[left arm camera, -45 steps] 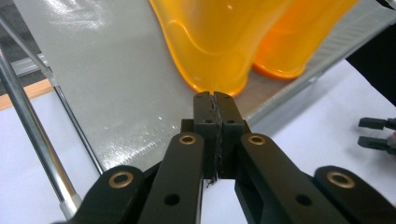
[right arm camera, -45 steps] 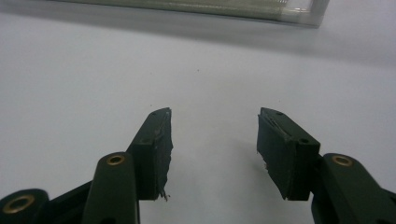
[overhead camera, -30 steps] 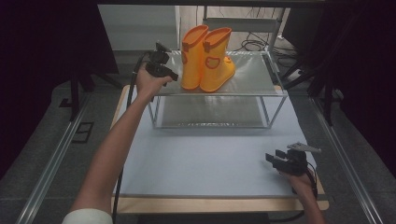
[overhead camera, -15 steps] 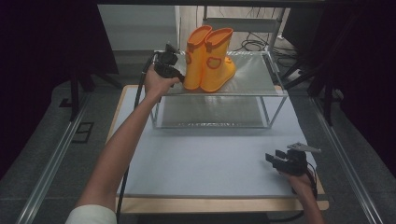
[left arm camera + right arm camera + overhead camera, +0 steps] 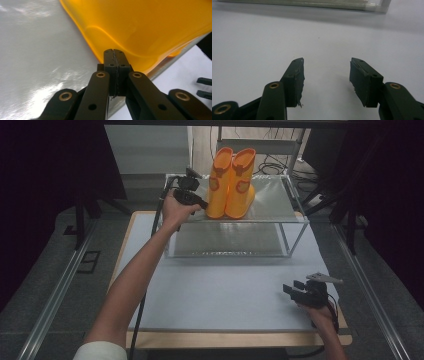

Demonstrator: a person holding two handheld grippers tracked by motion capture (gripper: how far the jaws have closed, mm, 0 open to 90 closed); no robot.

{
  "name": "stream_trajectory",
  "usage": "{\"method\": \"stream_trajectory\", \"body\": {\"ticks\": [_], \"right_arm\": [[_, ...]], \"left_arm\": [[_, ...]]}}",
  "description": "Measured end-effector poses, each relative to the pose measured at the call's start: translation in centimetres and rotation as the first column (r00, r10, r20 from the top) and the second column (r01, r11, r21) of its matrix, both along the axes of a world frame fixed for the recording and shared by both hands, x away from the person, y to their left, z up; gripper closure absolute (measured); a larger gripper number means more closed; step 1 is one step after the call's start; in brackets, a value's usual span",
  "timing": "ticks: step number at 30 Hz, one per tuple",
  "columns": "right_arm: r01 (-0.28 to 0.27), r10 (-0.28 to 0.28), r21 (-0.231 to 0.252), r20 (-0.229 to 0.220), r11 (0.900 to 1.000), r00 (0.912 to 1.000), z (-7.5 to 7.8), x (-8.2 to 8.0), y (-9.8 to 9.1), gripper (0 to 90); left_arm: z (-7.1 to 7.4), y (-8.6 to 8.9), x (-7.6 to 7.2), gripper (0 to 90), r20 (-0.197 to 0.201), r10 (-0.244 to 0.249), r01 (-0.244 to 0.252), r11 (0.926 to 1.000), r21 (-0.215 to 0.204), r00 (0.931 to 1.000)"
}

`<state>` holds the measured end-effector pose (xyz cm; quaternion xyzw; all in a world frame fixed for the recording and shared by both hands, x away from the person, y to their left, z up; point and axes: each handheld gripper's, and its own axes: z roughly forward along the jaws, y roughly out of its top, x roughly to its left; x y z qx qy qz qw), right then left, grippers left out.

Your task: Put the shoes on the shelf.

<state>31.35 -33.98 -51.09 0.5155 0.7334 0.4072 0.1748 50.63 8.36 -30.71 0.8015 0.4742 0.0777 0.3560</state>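
Two orange rubber boots upright on wire shelf | left gripper fingers together, empty, tips at near boot's sole edge | right gripper fingers apart, below shelf on worktop | advice: push low, slowly, avoid tipping.

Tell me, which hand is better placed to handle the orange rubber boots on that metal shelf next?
The left. The left gripper, jaws shut and empty, sits on the raised metal shelf right beside the pair of orange rubber boots. The right gripper rests open on the white tabletop, well short of the shelf.
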Motion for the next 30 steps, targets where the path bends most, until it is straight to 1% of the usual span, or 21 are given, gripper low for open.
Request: {"method": "stream_trajectory", "body": {"ticks": [2, 3, 4, 5, 7, 8, 9, 11, 13, 14, 15, 17, 21, 22, 24, 26, 28, 30], "right_arm": [[0.0, 0.0, 0.0, 0.0, 1.0, 1.0, 0.0, 0.0, 0.0, 45.2], [0.0, 0.0, 0.0, 0.0, 1.0, 1.0, 0.0, 0.0, 0.0, 45.2], [0.001, -0.001, -0.001, -0.001, 1.0, 1.0, 0.0, 0.0, 0.0, 45.2], [0.003, -0.003, 0.002, -0.001, 1.0, 1.0, 0.0, 0.0, 0.0, 45.3], [0.005, -0.005, 0.002, -0.001, 1.0, 1.0, 0.0, 0.0, -0.1, 45.2], [0.005, -0.005, 0.0, -0.001, 1.0, 1.0, 0.0, 0.0, -0.1, 45.3], [0.004, -0.004, -0.001, 0.0, 1.0, 1.0, 0.0, 0.0, -0.1, 45.2], [0.006, -0.006, 0.001, -0.002, 1.0, 1.0, -0.1, 0.0, -0.1, 45.3], [0.005, -0.005, -0.001, 0.0, 1.0, 1.0, -0.1, 0.0, -0.1, 45.4], [0.007, -0.007, 0.005, 0.001, 1.0, 1.0, 0.0, 0.0, -0.1, 45.5], [0.007, -0.007, 0.005, 0.001, 1.0, 1.0, 0.0, 0.0, -0.1, 45.5], [0.006, -0.006, 0.007, 0.006, 1.0, 1.0, 0.1, 0.0, -0.1, 45.5], [0.002, -0.003, 0.005, 0.004, 1.0, 1.0, 0.1, 0.1, 0.1, 45.6], [0.0, 0.0, 0.006, 0.004, 1.0, 1.0, 0.1, 0.1, 0.2, 45.6], [-0.001, 0.001, 0.005, 0.005, 1.0, 1.0, 0.1, 0.0, 0.3, 45.6], [-0.004, 0.004, 0.003, 0.006, 1.0, 1.0, 0.1, 0.0, 0.3, 45.5], [0.0, 0.0, 0.005, 0.006, 1.0, 1.0, 0.1, 0.0, 0.3, 45.6], [0.0, 0.0, 0.006, 0.007, 1.0, 1.0, 0.1, 0.0, 0.3, 45.6]], "left_arm": [[0.0, 0.2, 0.0, 89.5, 0.006, 0.014, -0.014, 0.9996, 0.023, 0.9999], [-0.1, 0.2, 0.0, 89.4, 0.015, 0.028, -0.029, 0.9981, 0.056, 0.9995], [-0.3, 0.2, 0.0, 89.2, 0.016, 0.037, -0.038, 0.9963, 0.077, 0.9992], [-0.4, 0.1, 0.1, 89.1, 0.012, 0.04, -0.041, 0.9951, 0.089, 0.9991], [-0.9, -0.3, 0.2, 89.1, -0.005, 0.039, -0.039, 0.994, 0.102, 0.9992], [-1.0, -0.6, 0.2, 89.0, -0.009, 0.036, -0.035, 0.9943, 0.101, 0.9993], [-1.1, -1.0, 0.1, 89.2, -0.008, 0.035, -0.034, 0.9942, 0.102, 0.9993], [-1.0, -1.4, 0.0, 89.6, 0.011, 0.037, -0.038, 0.9923, 0.118, 0.9993], [-0.9, -1.5, 0.0, 89.7, 0.011, 0.039, -0.04, 0.9934, 0.107, 0.9992], [-0.8, -1.5, -0.1, 89.8, 0.011, 0.037, -0.038, 0.9954, 0.088, 0.9992], [-0.7, -1.5, -0.1, 89.8, 0.013, 0.039, -0.04, 0.9961, 0.078, 0.9992], [-0.5, -1.8, -0.3, 89.9, 0.024, 0.036, -0.037, 0.9969, 0.069, 0.9991], [-0.2, -2.3, -0.7, 89.9, 0.025, 0.005, -0.006, 0.9996, 0.029, 0.9997], [-0.2, -2.5, -0.9, 89.9, 0.03, -0.008, 0.007, 0.9997, 0.024, 0.9995], [-0.2, -2.8, -1.0, 89.9, 0.04, -0.013, 0.012, 0.9994, 0.032, 0.9991], [-0.2, -2.6, -0.9, 89.8, 0.034, -0.009, 0.008, 0.9996, 0.027, 0.9994], [-0.3, -2.3, -0.9, 89.6, 0.024, -0.009, 0.009, 1.0, -0.003, 0.9997], [-0.4, -2.0, -0.9, 89.5, 0.028, -0.011, 0.011, 0.9999, 0.005, 0.9995]]}}
